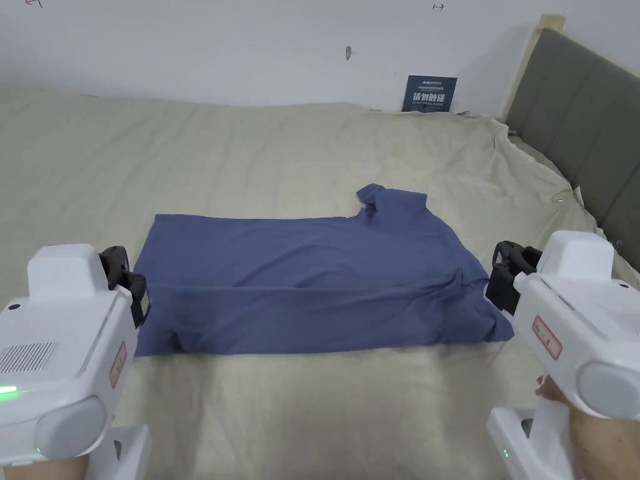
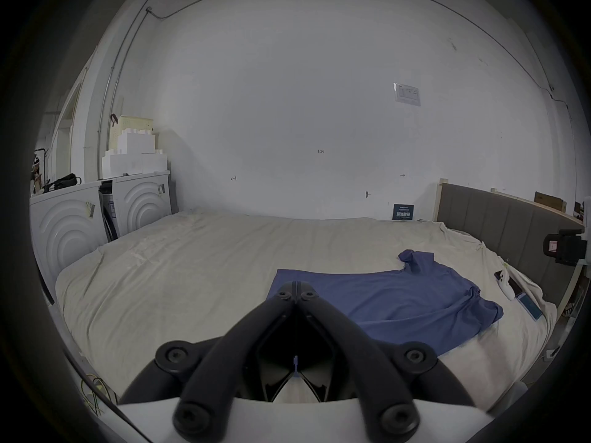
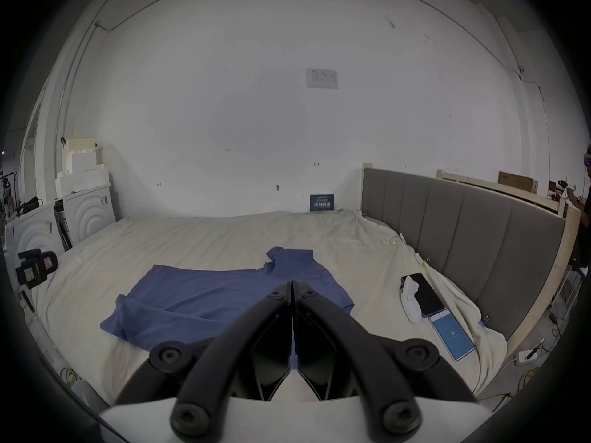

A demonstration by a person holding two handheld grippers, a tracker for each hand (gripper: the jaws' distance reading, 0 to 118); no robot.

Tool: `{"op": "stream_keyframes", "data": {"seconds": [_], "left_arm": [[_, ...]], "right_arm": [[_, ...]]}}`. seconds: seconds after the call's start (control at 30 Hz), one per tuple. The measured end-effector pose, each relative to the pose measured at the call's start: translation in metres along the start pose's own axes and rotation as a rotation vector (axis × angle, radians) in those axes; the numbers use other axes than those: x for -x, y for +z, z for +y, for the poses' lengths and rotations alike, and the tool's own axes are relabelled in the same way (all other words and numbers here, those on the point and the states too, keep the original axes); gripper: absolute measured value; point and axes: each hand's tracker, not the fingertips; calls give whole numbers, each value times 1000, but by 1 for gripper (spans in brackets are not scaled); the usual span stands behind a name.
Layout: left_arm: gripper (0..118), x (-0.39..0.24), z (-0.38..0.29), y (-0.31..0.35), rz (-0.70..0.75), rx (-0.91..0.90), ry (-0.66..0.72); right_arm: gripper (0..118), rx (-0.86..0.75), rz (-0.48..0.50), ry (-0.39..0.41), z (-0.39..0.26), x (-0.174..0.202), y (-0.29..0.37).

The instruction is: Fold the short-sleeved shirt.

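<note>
Blue shirt point(image 1: 312, 281): lying partly folded on the beige bed sheet point(image 1: 312, 400). My left gripper point(image 2: 296, 285) and right gripper point(image 3: 292, 283): I am holding both clenched and empty, flanking the shirt's ends

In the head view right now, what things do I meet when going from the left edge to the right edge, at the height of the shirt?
left gripper → blue shirt → right gripper
</note>
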Motion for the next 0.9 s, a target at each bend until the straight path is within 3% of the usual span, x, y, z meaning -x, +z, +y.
{"op": "stream_keyframes", "data": {"seconds": [0.2, 0.23, 0.33, 0.37, 0.53, 0.67, 0.8, 0.9], "left_arm": [[0, -2, -1, -7, -2, 9, -2], [0, -2, -1, -9, -3, 11, -2], [0, -4, -2, -16, -7, 25, -4], [0, -5, -2, -19, -10, 29, -8], [0, -11, -4, -30, -19, 66, -16], [0, -18, -9, -41, -9, 97, -23], [0, -21, -15, -54, -8, 131, 3], [0, -24, -20, -61, -3, 153, -8]], "right_arm": [[2, 211, -2, -35, 11, -26, -63], [19, 250, -9, -46, 11, -31, -75], [95, 402, -27, -48, 12, -39, -106], [101, 444, -45, -56, 11, -42, -117], [103, 668, -110, -90, -4, -62, -165], [103, 854, -171, -6, -31, -75, -200], [103, 897, -263, -5, -55, -84, -221], [100, 898, -259, -49, -66, -86, -228]]}}
